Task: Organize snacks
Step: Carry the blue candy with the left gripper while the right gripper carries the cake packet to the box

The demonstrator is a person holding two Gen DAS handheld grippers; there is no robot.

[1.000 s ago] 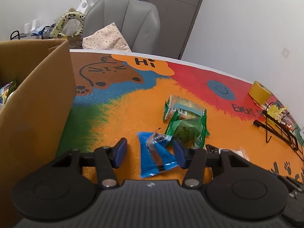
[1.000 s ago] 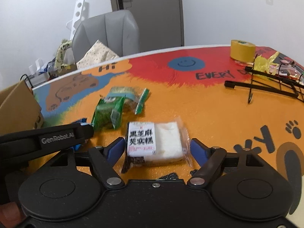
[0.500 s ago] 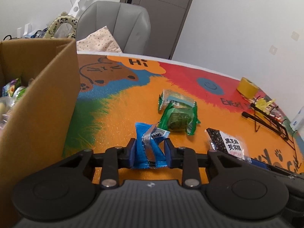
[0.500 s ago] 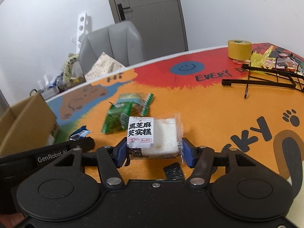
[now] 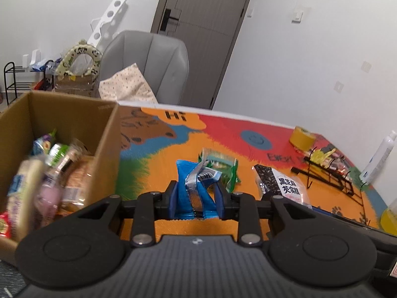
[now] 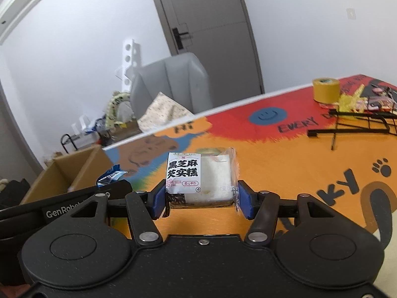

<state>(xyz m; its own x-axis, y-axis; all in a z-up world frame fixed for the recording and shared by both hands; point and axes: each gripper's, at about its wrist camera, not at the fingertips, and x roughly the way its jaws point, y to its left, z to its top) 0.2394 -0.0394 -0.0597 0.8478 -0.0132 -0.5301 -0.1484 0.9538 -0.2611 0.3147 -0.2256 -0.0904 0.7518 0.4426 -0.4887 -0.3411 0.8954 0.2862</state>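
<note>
1. Clearly, the left gripper point(image 5: 196, 196) is clamped on a blue snack packet point(image 5: 194, 186), lifted off the table point(image 5: 158, 171).
2. Beyond its fingertips lies a green packet point(image 5: 223, 165); the cardboard box point(image 5: 74, 114), snacks inside, stands open-topped to their left.
3. The right gripper point(image 6: 202, 197) pinches a sesame rice cake point(image 6: 201, 177) between blue pads point(image 6: 158, 198).
4. A wire rack point(image 6: 347, 126) and a tape roll point(image 6: 325, 90) sit far right of its fingers, bare orange table between.
</note>
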